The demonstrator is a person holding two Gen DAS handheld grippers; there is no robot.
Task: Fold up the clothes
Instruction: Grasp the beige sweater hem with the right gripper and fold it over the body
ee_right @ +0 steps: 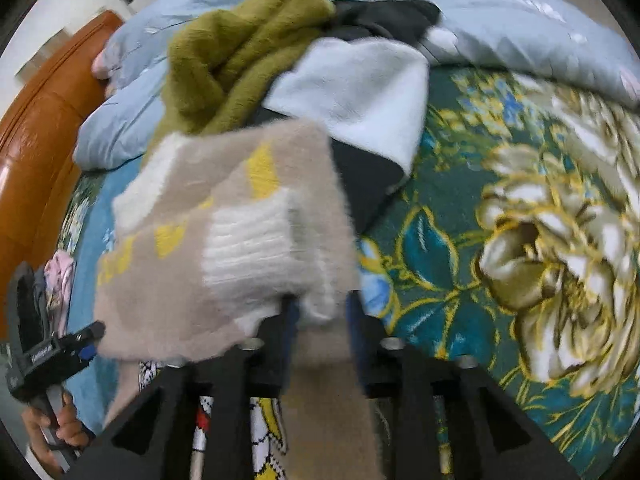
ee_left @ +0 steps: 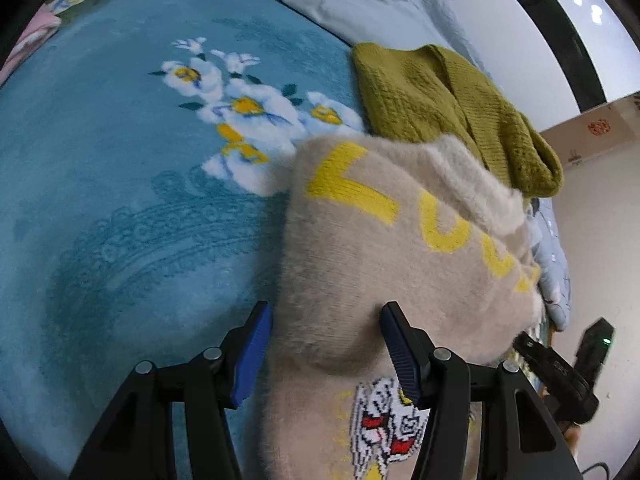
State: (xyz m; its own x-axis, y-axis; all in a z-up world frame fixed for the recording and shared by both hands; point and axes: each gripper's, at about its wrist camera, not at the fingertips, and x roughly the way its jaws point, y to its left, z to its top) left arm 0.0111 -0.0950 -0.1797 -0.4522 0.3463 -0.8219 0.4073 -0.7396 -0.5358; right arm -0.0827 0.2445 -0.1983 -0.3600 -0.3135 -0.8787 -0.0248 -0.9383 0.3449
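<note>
While the fuzzy beige sweater [ee_left: 400, 240] lies partly doubled over on the bed [ee_left: 120, 200], folding looks midway: left claw [ee_left: 324, 344] gapes around its fold, right claw [ee_right: 320, 312] pinches its edge; olive knit [ee_right: 240, 52] awaits.

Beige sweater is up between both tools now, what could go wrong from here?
1. The left tool stands open around the beige sweater, not pinching it, so that side may sag or slip.
2. The right tool seems to hold only a thin bunch near the white cuff; the fuzzy knit could pull free.
3. The olive sweater and the pale blue garment lie right behind, so setting down there could snag them.
</note>
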